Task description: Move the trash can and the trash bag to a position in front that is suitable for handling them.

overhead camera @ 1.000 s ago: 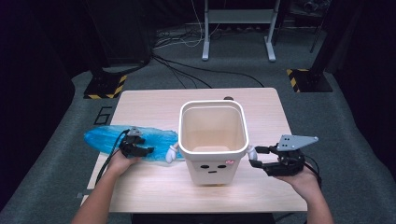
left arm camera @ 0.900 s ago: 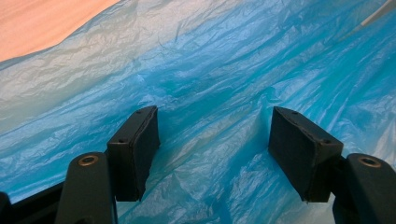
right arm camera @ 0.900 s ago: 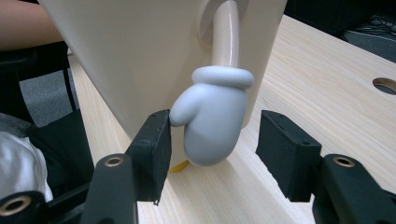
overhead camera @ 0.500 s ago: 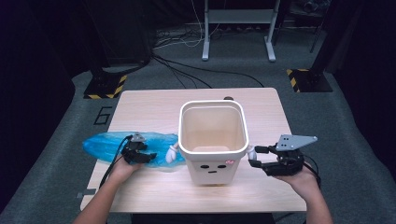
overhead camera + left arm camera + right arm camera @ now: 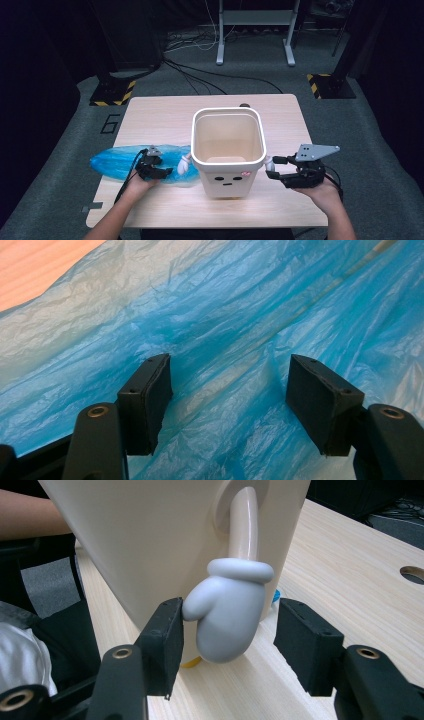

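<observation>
A cream plastic bin (image 5: 227, 175) with a small face on its front stands in the middle of the table. It has a white mitten-shaped hand on each side. My right gripper (image 5: 272, 167) is level at the bin's right side, open, with the right mitten (image 5: 227, 615) between its jaws. One pad (image 5: 167, 637) is at the mitten's thumb; the other pad stands apart from it. A crinkled blue plastic bag (image 5: 115, 162) lies flat to the left of the bin. My left gripper (image 5: 156, 169) is over the bag's right part, open, with the blue film (image 5: 225, 340) between its pads.
The left mitten (image 5: 184, 164) rests on the bag's right end. The wooden table (image 5: 165, 117) has a cable hole (image 5: 412, 572) behind the bin. Around the table are grey floor, cables and a metal stand (image 5: 255, 30) at the back.
My left gripper has slid a little right and toward the near edge over the bag, and the bag lies flatter. The right gripper and the bin have stayed put.
</observation>
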A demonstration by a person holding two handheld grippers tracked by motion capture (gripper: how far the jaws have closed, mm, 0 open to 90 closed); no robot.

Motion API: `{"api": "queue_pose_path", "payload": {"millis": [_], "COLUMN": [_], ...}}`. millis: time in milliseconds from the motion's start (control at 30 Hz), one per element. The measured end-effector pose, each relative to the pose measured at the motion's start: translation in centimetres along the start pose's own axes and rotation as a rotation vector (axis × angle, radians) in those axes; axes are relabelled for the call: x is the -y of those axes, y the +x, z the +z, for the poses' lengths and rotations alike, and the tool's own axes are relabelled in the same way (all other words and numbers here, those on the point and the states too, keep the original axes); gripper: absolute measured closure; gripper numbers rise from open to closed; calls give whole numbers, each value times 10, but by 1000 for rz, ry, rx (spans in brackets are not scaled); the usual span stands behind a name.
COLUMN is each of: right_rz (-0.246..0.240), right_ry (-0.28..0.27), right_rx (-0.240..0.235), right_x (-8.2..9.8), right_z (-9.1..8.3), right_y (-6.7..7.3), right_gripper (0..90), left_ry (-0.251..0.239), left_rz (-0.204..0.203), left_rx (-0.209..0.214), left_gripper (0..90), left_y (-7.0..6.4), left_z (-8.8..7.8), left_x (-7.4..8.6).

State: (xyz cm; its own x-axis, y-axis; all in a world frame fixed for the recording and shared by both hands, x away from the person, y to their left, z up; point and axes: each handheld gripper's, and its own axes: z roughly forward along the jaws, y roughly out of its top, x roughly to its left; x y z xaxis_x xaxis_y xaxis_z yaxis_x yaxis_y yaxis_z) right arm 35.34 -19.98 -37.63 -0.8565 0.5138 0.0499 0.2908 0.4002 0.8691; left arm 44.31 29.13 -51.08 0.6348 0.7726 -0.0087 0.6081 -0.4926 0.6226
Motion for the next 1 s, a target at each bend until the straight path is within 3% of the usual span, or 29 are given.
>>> {"api": "queue_pose_path", "payload": {"millis": [233,267,367,667,833,1000], "right_rz": [-1,-2,-2,0,-3,-3], "right_ry": [-3,-3,-4,-9,-11,-11], "right_rx": [-1,0,0,3,5,5], "right_x": [-1,-1,-1,-1,-2,-2], "right_z": [0,0,-1,-3,-3,-2], "right_y": [0,0,0,0,1,1], "right_gripper": [435,435,435,434,434,434], "left_ry": [17,17,-8,-79,-84,-58], "left_rz": [43,60,64,26,35,63], "left_rx": [61,86,102,81,72,65], "left_gripper": [333,336,338,338,335,333], "left_y": [-16,-20,-21,-5,1,4], "left_z": [1,1,-3,-28,-30,-24], "left_x": [-3,-5,-8,-14,-12,-9]}}
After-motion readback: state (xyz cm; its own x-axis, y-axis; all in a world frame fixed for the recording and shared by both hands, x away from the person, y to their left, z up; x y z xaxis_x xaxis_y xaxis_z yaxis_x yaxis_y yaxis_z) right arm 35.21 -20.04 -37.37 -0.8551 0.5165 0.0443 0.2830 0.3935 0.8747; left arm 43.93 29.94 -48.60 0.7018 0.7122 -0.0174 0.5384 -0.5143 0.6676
